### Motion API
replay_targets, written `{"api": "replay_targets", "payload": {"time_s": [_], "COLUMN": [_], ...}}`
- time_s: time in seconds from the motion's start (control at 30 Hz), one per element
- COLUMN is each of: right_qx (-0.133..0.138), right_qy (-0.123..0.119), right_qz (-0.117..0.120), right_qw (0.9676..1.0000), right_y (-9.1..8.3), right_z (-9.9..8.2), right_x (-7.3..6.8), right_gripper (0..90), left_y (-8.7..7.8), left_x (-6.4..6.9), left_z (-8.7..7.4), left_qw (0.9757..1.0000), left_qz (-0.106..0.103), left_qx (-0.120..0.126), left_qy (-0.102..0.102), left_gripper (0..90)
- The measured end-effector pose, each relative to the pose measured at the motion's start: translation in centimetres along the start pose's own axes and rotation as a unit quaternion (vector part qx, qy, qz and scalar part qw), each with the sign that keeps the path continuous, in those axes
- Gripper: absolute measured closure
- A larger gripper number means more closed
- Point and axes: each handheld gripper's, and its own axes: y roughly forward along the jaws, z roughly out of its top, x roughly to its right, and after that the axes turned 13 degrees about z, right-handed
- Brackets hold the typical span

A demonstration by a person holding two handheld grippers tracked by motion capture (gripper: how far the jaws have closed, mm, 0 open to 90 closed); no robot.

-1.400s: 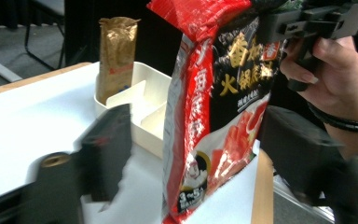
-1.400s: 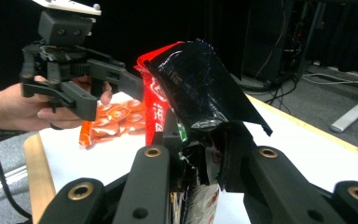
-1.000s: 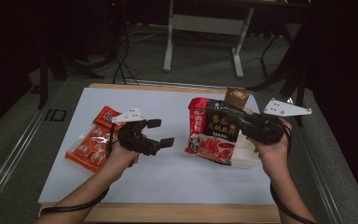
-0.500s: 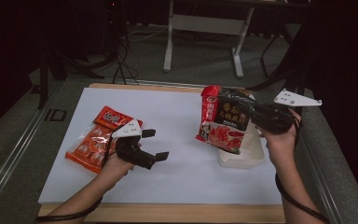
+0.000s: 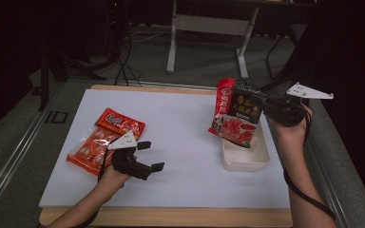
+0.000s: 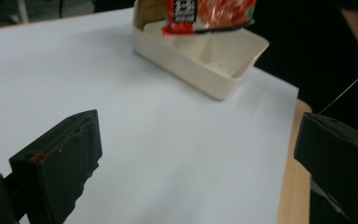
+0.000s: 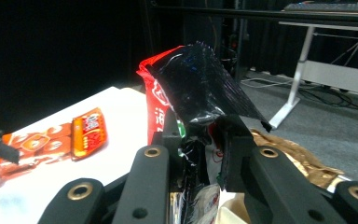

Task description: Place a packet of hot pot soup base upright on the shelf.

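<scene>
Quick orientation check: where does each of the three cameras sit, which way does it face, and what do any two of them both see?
High view: above the near table edge, facing forward and down; both forearms, left gripper, right gripper.
Left gripper view: rides the left gripper, low across the white table toward the cream tray; its open black fingers.
Right gripper view: rides the right gripper, facing the clamped red-and-black packet and orange packet.
Shared: all see the red-and-black packet.

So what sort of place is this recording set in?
Probably a lab or studio workspace: a white-topped table on grey carpet, black curtains around it, and a white-legged desk with cables behind.
</scene>
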Motion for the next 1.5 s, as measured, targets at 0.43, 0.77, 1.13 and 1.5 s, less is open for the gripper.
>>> {"api": "replay_targets", "payload": {"time_s": [0.43,0.77,1.13,1.5], "right_qx": [-0.009,-0.014,-0.035,-0.048], "right_qy": [0.006,0.007,0.004,-0.006], "right_qz": [-0.019,-0.039,-0.057,-0.033], "right_qw": [0.9998,0.9991,0.9977,0.9983], "right_y": [-0.1,-0.1,0.6,1.6], "right_z": [-0.4,-1.0,-1.7,-2.7], "right_x": [3.1,5.0,6.7,7.5], "right_gripper": [76.1,76.1,76.1,76.0], "left_y": [-0.9,-0.8,-0.6,-0.4], "left_x": [-0.8,-1.1,-1.1,-1.3], "left_z": [-2.1,-2.7,-2.9,-3.2], "left_qw": [0.9998,0.9998,0.9998,0.9998], "left_qz": [0.018,0.017,0.012,0.012], "left_qx": [0.003,0.004,0.004,0.002], "left_qy": [-0.007,-0.013,-0.017,-0.018], "left_gripper": [1.1,1.1,1.1,1.1]}}
